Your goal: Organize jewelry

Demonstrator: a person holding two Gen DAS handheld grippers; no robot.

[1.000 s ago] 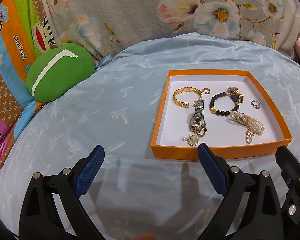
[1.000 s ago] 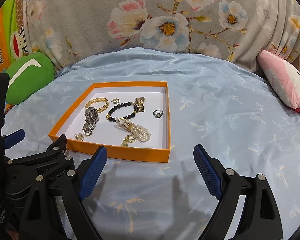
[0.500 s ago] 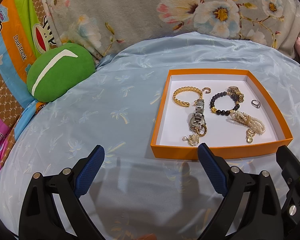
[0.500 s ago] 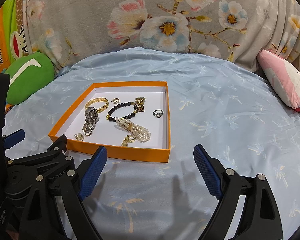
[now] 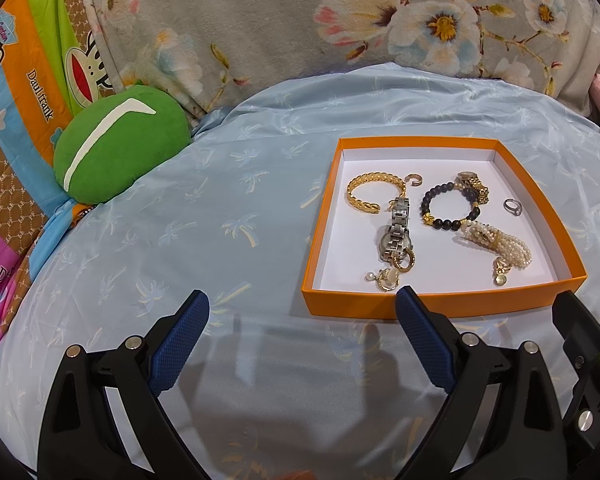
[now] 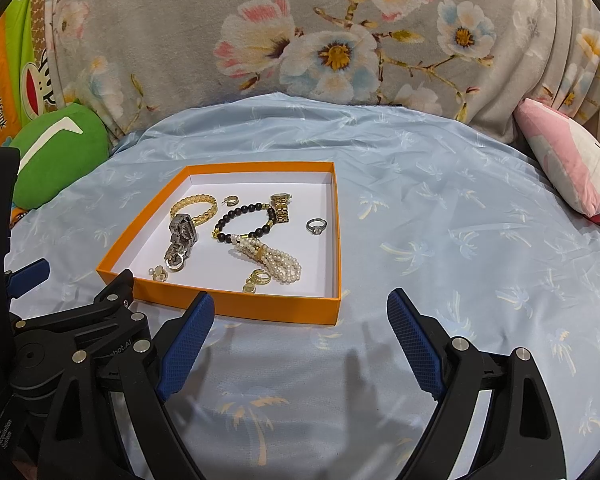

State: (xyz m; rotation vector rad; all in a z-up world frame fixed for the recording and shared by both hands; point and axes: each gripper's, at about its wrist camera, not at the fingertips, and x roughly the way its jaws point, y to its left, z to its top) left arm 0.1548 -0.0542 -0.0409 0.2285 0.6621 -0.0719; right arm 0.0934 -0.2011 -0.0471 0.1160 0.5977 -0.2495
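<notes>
- Left wrist view: left gripper jaws spread, nothing between them; orange tray of jewelry ahead and to the right, its near wall just beyond the right fingertip.
- Right wrist view: right gripper jaws spread, empty; tray ahead-left, pearl bracelet inside.

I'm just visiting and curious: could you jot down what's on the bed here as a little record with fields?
surface: light blue sheet with palm print
container: orange tray, white inside
contents: gold bangle, silver watch, black bead bracelet, pearl bracelet, silver ring, small earrings
left claw: open, empty
right claw: open, empty
nearby: green cushion, pink cushion
</notes>
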